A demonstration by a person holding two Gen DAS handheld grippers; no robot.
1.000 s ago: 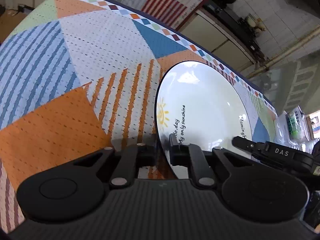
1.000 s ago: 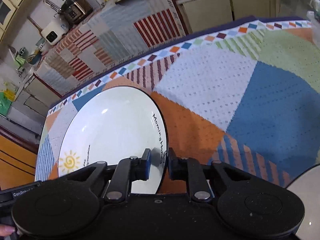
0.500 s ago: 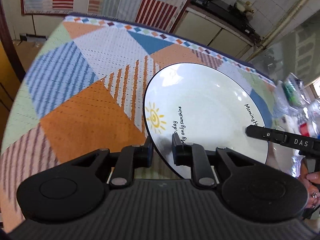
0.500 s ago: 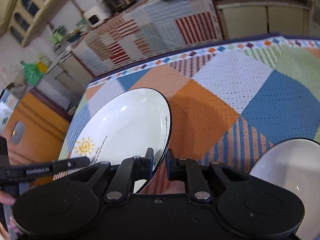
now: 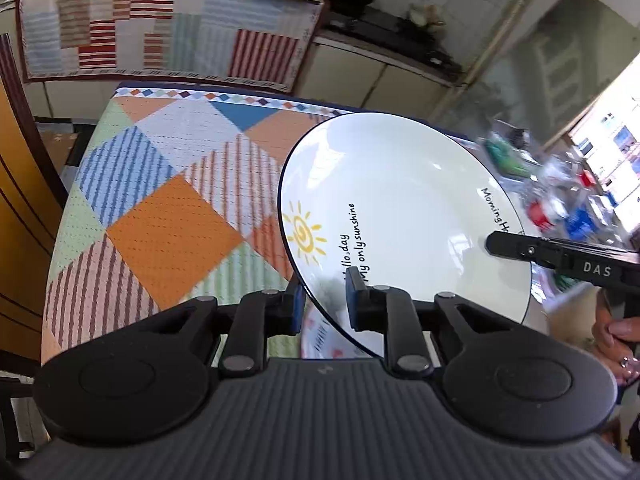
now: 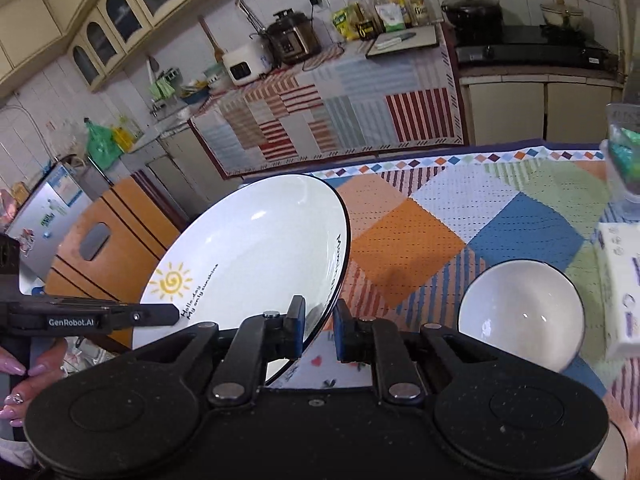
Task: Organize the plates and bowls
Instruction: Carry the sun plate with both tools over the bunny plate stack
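A large white plate [image 5: 404, 216] with a dark rim, a yellow sun and black lettering is held in the air above the table, tilted. My left gripper [image 5: 323, 304] is shut on its near-left rim. My right gripper [image 6: 318, 330] is shut on the opposite rim of the same plate [image 6: 248, 256]. The right gripper's finger [image 5: 560, 258] shows at the plate's far side in the left wrist view; the left gripper's finger [image 6: 100, 318] shows in the right wrist view. A white bowl [image 6: 520, 314] sits on the table to the right. Another patterned dish [image 6: 320, 364] lies under the plate, mostly hidden.
The table wears a patchwork cloth [image 5: 168, 216] of orange, blue and green. A white box [image 6: 622, 292] and a clear container [image 6: 624, 160] stand at the right edge. A wooden chair [image 6: 104, 248] is at the left. Kitchen counters run behind.
Both grippers have lifted the plate up off the table and toward me; the views now look from higher, and the white bowl has come into sight.
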